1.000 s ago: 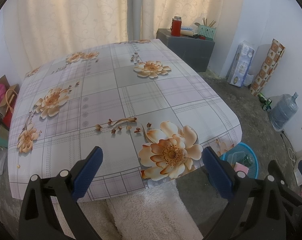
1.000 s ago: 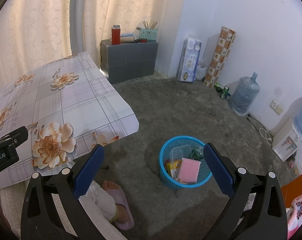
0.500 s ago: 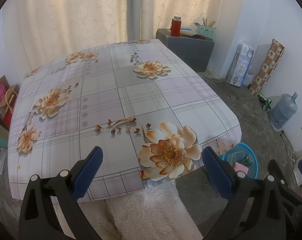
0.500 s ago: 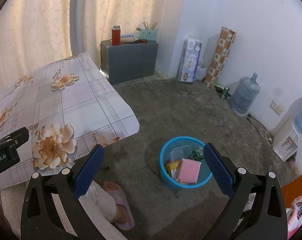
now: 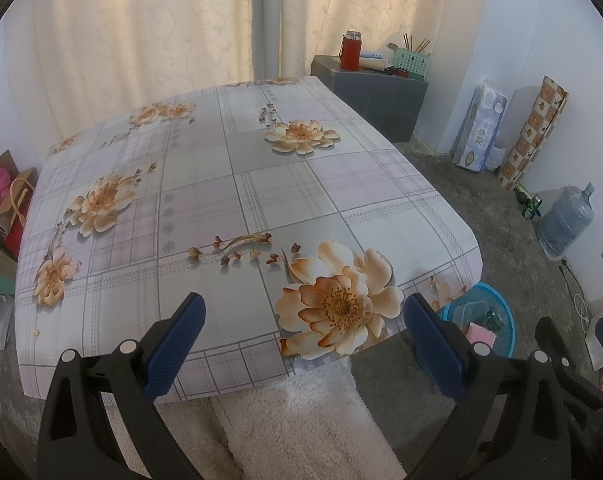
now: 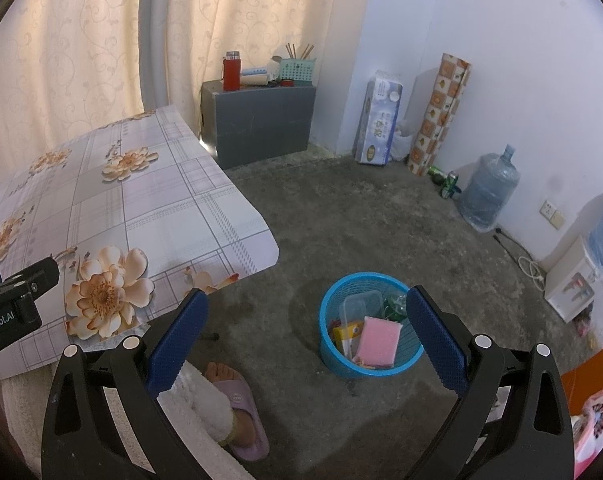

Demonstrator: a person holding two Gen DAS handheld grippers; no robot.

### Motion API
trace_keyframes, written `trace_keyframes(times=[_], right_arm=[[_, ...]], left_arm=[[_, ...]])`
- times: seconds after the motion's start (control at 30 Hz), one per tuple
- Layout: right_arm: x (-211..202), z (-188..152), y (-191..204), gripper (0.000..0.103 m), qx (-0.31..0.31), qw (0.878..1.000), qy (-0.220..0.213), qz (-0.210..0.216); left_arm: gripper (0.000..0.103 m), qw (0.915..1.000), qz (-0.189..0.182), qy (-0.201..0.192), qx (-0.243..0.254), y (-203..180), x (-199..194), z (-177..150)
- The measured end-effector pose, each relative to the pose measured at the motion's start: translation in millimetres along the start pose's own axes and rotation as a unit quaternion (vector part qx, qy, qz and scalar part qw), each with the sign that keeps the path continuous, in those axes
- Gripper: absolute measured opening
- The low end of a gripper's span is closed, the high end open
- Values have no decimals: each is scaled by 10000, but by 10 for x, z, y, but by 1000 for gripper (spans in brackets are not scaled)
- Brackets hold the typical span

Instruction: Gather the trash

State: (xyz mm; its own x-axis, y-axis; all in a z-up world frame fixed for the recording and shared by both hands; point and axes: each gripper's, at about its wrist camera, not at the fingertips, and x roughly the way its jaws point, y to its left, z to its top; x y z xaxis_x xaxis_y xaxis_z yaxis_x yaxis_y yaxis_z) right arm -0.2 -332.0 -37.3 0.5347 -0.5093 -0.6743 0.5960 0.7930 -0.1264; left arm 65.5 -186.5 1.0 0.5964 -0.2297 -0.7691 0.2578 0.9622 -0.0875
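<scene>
Looking nearly done: trash sits in the blue basket on the floor beside the worktop, with a pink pad, a clear box and a yellow packet inside. Nothing left to pick up on the flowery cloth. Left claw wide apart and empty above the near edge. Right claw wide apart and empty too, above the grey floor. Curtains behind, a grey cabinet, a water jug by the wall.
</scene>
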Motion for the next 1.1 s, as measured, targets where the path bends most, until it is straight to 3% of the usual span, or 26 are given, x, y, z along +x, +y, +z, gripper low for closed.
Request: trace_keyframes(times=[1.1], right_arm=[[-17, 0, -19, 95, 31, 10000, 3, 3]], left_arm=[[97, 10000, 2, 39, -10, -25, -14, -26]])
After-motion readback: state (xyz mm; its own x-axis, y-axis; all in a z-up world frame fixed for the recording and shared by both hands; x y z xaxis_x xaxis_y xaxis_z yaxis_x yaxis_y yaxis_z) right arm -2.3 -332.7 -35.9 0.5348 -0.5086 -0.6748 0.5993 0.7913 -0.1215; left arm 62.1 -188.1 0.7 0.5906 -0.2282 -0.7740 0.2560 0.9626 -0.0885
